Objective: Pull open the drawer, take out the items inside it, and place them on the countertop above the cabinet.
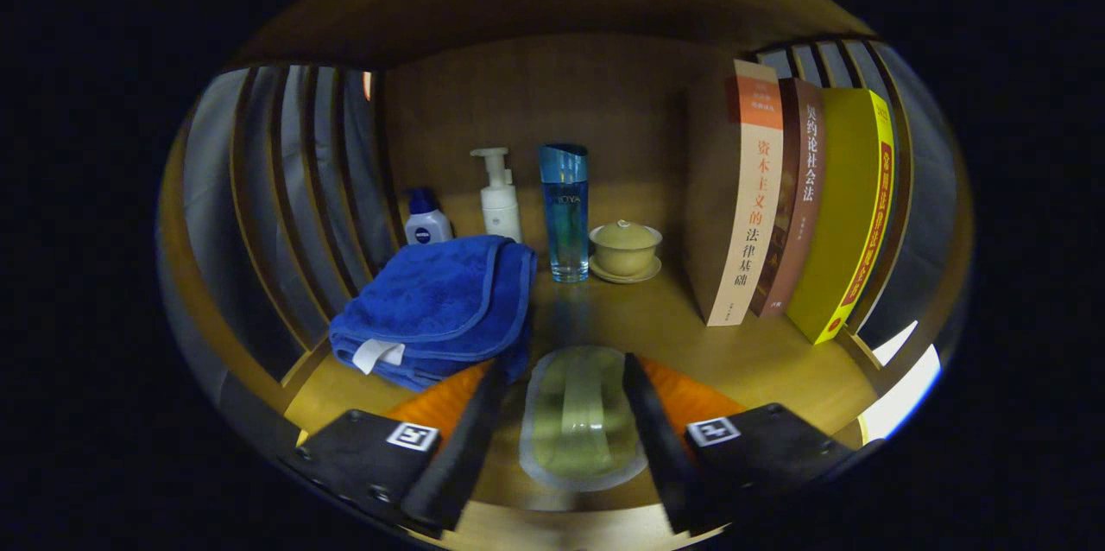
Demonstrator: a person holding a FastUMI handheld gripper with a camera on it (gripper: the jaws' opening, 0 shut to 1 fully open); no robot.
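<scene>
gripper (577,426): bottom centre of the frame, fingers closed in on a pale greenish packet (577,421), one finger on each long side, so it looks held, not just hovering over it.
packet: sits between the fingers just above the wooden countertop (742,352), lower middle. My guess is it's one of the drawer items being put down.
blue towel (436,309): folded, left of centre, right up against the left finger. Don't drag the packet into it.
free spot: bare wood straight ahead of the fingers, so I'd lower there and open gently.
far row: small bottle (426,221), pump bottle (500,195), tall blue bottle (565,212), lidded cup (625,247) mid-frame; books (781,197) upper right. Stay short of those.
</scene>
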